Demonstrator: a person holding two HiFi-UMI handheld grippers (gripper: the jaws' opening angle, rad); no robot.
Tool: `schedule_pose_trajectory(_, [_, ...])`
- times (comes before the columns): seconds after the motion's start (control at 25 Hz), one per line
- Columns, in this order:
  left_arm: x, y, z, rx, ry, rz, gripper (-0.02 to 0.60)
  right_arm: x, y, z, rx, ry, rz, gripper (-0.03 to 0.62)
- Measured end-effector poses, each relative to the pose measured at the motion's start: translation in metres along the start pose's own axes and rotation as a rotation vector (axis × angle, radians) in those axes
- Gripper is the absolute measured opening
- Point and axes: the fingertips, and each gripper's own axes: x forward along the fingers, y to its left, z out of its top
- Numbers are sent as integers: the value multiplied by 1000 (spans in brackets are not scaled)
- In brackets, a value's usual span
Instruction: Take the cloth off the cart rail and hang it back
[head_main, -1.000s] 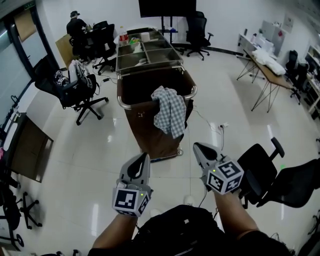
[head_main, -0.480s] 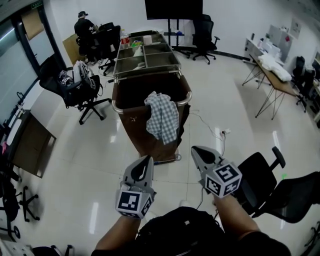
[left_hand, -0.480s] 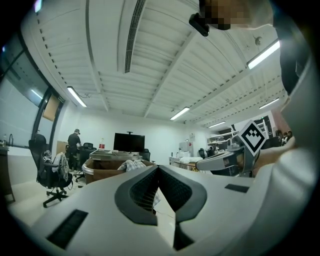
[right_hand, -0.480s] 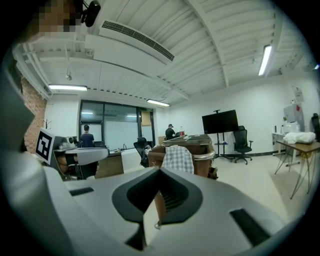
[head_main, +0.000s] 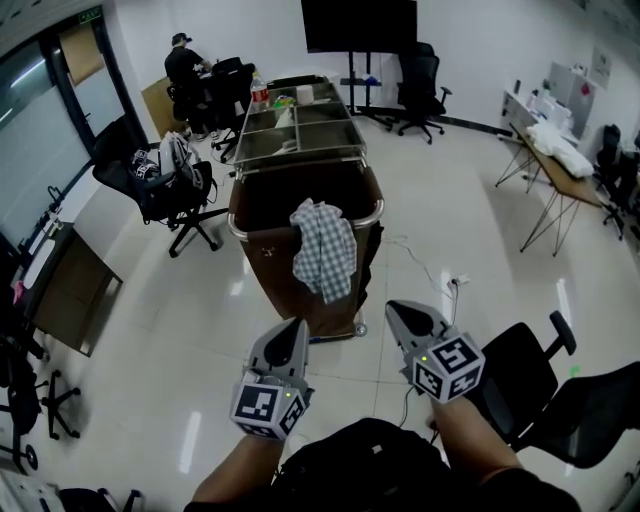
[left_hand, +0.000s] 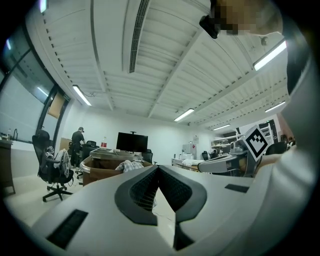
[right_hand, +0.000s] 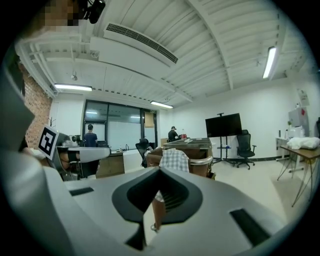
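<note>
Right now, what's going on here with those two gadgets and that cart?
A person holds a two-jaw gripper in each hand and faces a brown cart on an office floor. A checked cloth hangs draped over the cart's near rail. The left gripper and the right gripper are both shut and empty. They point toward the cart but stop short of it, so neither touches the cloth.

The cart (head_main: 278, 272) and cloth (head_main: 326, 247) appear lower now.
</note>
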Motion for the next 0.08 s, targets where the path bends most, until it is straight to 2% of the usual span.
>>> schedule_pose_trajectory(0.08, [2, -4, -1, 9, 7, -3, 0, -3, -4, 0, 2, -2, -3, 8])
